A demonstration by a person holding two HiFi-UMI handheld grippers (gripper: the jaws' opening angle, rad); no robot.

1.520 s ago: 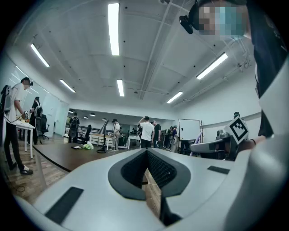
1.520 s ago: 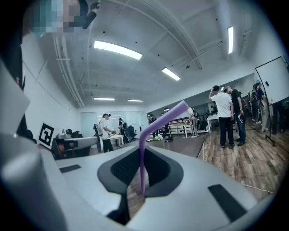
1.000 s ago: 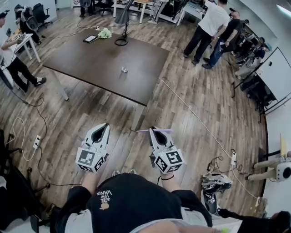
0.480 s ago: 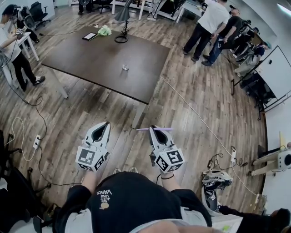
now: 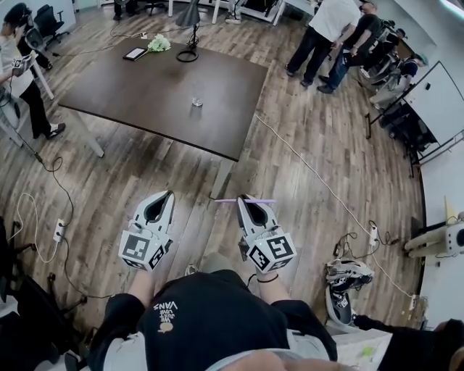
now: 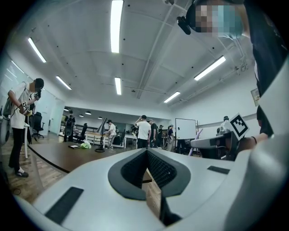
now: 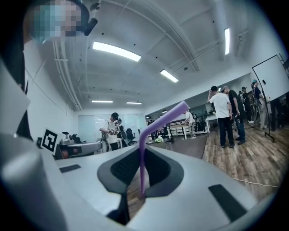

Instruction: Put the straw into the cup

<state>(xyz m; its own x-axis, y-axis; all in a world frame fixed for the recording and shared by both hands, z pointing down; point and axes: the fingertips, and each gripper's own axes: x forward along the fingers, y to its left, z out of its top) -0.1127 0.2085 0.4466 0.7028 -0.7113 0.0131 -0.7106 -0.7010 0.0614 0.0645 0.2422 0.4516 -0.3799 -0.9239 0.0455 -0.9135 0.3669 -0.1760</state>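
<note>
Straw (image 5: 264, 201) crosswise in right gripper (image 5: 247, 205), apparently pinched.

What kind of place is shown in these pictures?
Probably an open-plan office or a lab, with people standing around: a large dark table, a whiteboard and office chairs all suggest a shared workspace.

Bare floor (image 5: 138, 170) before table (image 5: 130, 101), tabletop open around cup (image 5: 196, 102), lamp (image 5: 190, 13) behind

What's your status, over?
Right claw shut on purple straw. Left claw shut, empty. Cup on table ahead, not reached. No obstacle seen between.
</note>
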